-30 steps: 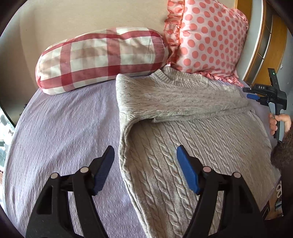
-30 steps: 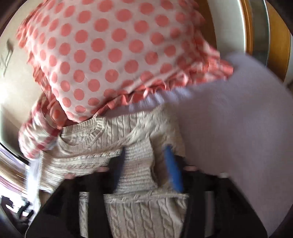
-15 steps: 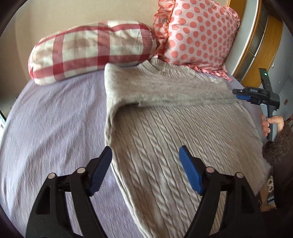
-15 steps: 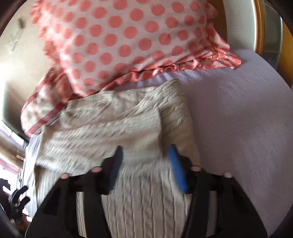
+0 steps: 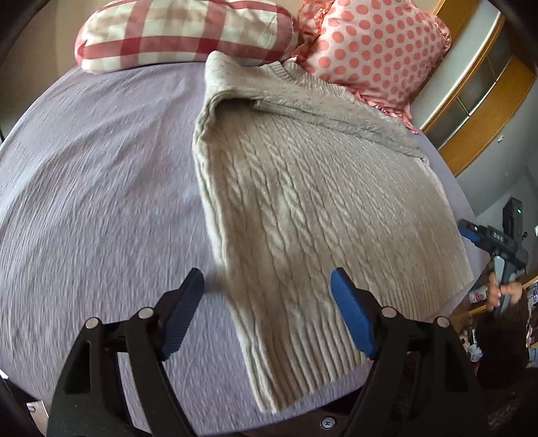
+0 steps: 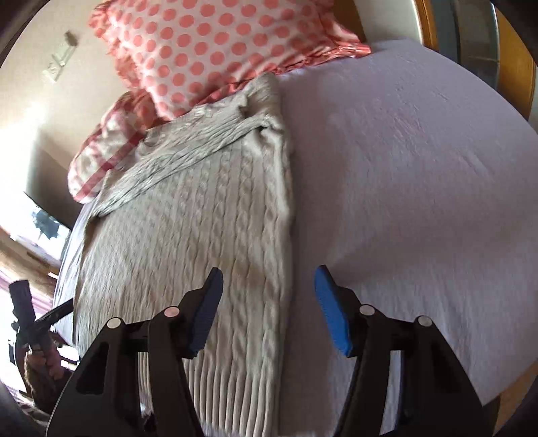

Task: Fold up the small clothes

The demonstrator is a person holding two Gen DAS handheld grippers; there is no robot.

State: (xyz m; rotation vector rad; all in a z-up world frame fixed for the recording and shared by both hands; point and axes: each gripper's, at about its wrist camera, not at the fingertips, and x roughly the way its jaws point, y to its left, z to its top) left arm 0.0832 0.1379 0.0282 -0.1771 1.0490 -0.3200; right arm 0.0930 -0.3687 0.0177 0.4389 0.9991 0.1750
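Lilac bedding [image 5: 101, 174] fills most of both views, with a cream wall behind the pillows and wooden cabinets at the upper right of each frame.

A grey cable-knit sweater [image 5: 312, 208] lies flat on the bed, running from the pillows at the top of the left view down to its ribbed hem near the bottom centre. One sleeve is folded across the chest, forming a band that slants from upper centre toward the right. In the right view the sweater [image 6: 208, 228] occupies the left-centre, its right edge running down the middle of the frame, with bare sheet to the right.

A red-and-white checked pillow [image 5: 181, 30] sits at the top left of the left view, touching the sweater's shoulder. A pink polka-dot pillow [image 5: 373, 50] with a ruffle sits at the top right, against the collar.

The left gripper [image 5: 269, 302] hovers over the sweater's lower left edge, its jaws spread wide with nothing between them; one finger is over the sheet, the other over the knit. The right gripper [image 6: 265, 299] likewise stands wide apart and holds nothing, straddling the sweater's right edge near the hem. Each gripper also shows small at the edge of the other's view.
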